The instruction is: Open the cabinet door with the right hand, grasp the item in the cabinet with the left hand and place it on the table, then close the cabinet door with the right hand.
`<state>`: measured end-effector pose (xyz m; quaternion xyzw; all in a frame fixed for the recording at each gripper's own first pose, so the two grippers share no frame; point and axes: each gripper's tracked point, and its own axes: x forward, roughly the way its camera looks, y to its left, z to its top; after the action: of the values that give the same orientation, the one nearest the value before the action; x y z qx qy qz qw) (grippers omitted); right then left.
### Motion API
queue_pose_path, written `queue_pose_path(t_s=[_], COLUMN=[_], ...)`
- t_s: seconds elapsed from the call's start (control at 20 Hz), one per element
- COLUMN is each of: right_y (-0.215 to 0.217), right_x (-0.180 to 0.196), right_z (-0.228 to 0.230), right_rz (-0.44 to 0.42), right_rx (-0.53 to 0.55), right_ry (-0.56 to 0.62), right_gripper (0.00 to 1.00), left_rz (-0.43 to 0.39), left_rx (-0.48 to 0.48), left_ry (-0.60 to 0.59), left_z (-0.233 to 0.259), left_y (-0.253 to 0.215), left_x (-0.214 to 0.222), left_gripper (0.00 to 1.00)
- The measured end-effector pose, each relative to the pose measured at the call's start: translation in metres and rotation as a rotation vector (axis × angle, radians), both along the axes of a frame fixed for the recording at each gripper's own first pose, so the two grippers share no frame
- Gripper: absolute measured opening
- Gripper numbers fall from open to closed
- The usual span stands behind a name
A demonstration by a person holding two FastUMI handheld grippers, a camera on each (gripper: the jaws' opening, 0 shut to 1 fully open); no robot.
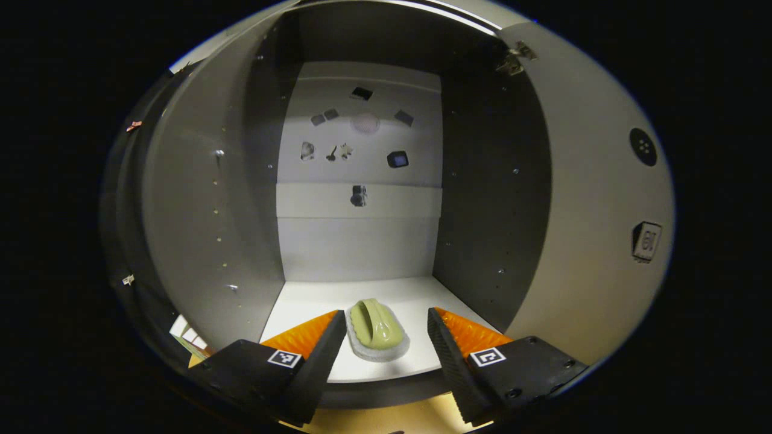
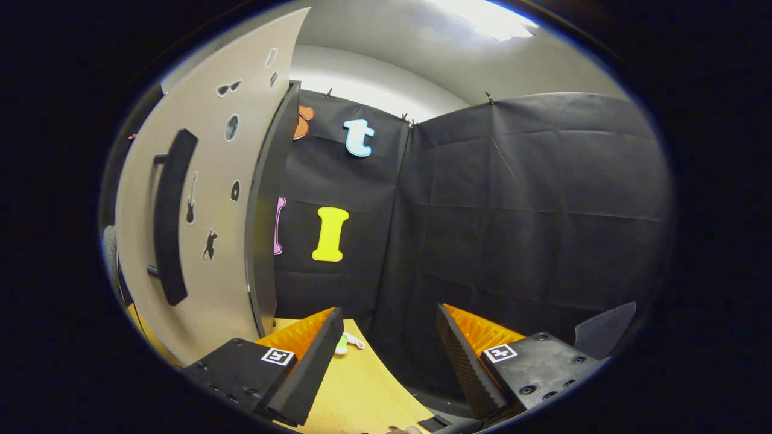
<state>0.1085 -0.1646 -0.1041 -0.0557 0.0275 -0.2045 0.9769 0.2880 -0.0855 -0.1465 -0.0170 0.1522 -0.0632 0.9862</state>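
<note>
Reaching step, cabinet door open. In the left gripper view my left gripper (image 1: pixel 386 331) faces straight into the open cabinet (image 1: pixel 494 199), its two fingers spread apart and empty, one on either side of the item: a pale green scrubbing brush (image 1: pixel 375 328) with a moulded grip on top and a light bristle base. The brush lies on the white cabinet floor (image 1: pixel 313 301) near the front edge, long axis pointing into the cabinet, between my fingertips in the picture but touched by neither; how far short of it the tips are I cannot tell. Small dark stickers (image 1: pixel 397 159) dot the back panel. In the right gripper view my right gripper (image 2: pixel 386 340) is likewise spread and holds nothing; it is off the cabinet door (image 2: pixel 205 199), which stands swung open at the left with its long dark handle (image 2: pixel 170 217) facing the camera. Below lies the wooden table (image 2: pixel 362 386), with a small green and white object (image 2: pixel 345 343) near the door's foot. I judge the door-opening done and the grasp not yet made. The next move calls for advancing the left fingers until they flank the brush's sides, then closing squarely across its width.
</note>
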Motion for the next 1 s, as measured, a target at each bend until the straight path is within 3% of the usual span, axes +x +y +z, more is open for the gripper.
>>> queue_pose_path(t_s=[0.35,0.7,0.75,0.9,1.0], right_y=[-0.022,-0.031,-0.031,-0.034,-0.033], right_x=[0.035,0.051,0.052,0.053,0.052], right_z=[-0.022,-0.028,-0.028,-0.030,-0.029], right_rz=[0.001,0.030,0.031,0.028,0.029], right_rx=[0.021,0.037,0.035,0.036,0.032], right_ry=[0.039,0.050,0.049,0.053,0.052], right_gripper=[0.98,0.98,0.98,1.00,0.98], left_rz=[0.070,0.147,0.161,0.167,0.151], left_rx=[-0.030,-0.032,-0.017,0.029,0.037], left_ry=[0.093,0.133,0.129,0.135,0.127], left_z=[-0.047,-0.071,-0.070,-0.073,-0.071], left_y=[0.003,0.009,0.012,0.012,0.009], left_x=[0.059,0.075,0.075,0.078,0.079], left_gripper=[0.82,0.77,0.74,0.32,0.29])
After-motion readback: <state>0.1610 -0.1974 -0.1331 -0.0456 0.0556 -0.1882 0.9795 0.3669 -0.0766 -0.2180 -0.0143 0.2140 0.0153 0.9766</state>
